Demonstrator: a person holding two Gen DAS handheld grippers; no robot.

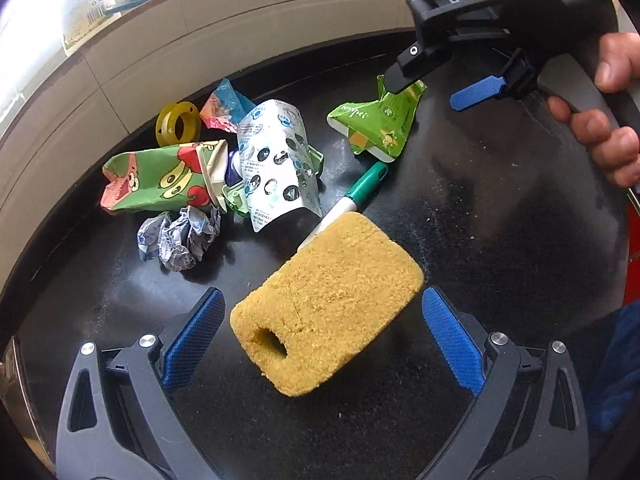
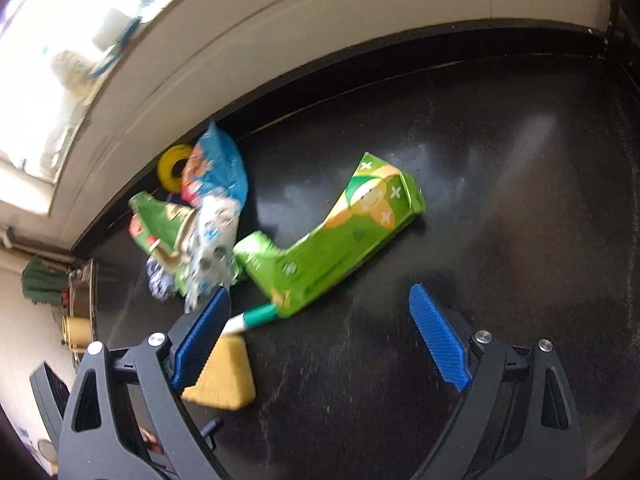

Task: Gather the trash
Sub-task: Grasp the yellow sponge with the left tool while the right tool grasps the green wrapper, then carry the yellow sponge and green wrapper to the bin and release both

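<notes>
A: How does the left claw [image 1: 320, 340] stand?

B: Wide open, holding nothing. A yellow sponge [image 1: 326, 312] with a hole in its end lies on the black counter [image 1: 500, 240] between the blue pads [image 1: 192, 340], touching neither.

A: And the right claw [image 2: 320, 336]?

B: Also spread wide and empty, above the counter. A person's hand [image 1: 608, 112] grips its handle.

A: Where is the trash?

B: Just beyond the sponge lies a green-and-white pen [image 1: 352, 192]. Past it, a crumpled green carton [image 2: 336, 240] lies flat. To its left sits a heap: a ball of paper [image 1: 180, 240], a silver wrapper [image 1: 280, 160], a green cartoon packet [image 1: 160, 180], a blue packet [image 1: 224, 108]. A yellow ring [image 1: 176, 124] sits farthest, by the wall [image 1: 140, 52].
</notes>
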